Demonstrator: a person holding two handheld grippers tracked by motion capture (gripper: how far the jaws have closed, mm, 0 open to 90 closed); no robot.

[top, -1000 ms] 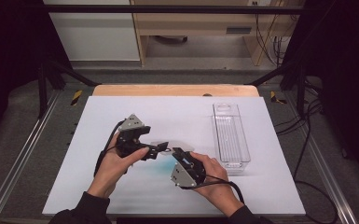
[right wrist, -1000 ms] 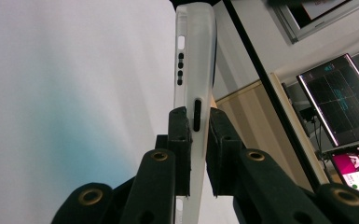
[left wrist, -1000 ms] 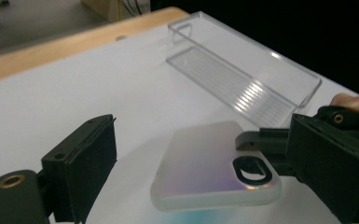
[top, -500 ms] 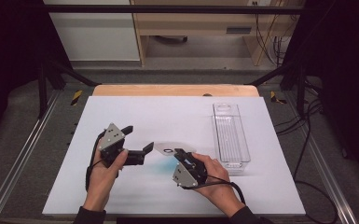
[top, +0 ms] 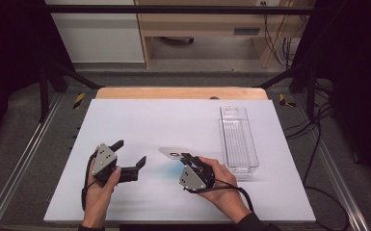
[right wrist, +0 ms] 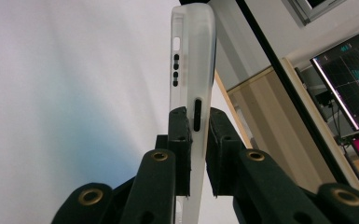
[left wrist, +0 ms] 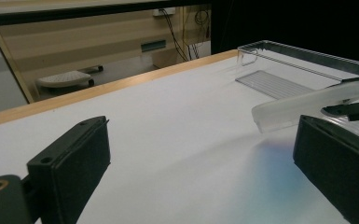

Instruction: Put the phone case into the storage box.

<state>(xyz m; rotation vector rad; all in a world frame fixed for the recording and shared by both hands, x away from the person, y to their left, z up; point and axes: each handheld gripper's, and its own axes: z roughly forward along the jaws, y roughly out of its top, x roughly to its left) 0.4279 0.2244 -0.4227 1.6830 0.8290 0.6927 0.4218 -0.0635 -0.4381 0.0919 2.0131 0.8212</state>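
A translucent frosted phone case [top: 171,153] sticks out leftward from my right gripper [top: 185,157], just above the white table. The right gripper view has the case [right wrist: 193,60] edge-on, with cut-outs along its side, and both jaws are shut on its lower end [right wrist: 196,140]. My left gripper [top: 129,153] is at the front left of the table, open with nothing between its jaws. In the left gripper view the case [left wrist: 307,105] hangs ahead to the right, apart from the wide-set jaws [left wrist: 200,163].
A clear, long plastic bin [top: 238,139] stands on the right side of the white table top [top: 164,120]. A wooden strip [top: 180,93] runs along the far edge. Metal rails and cables flank the table.
My left gripper has let go of the case, opened and drawn back to the left. The right gripper stays shut on the case, almost in place.
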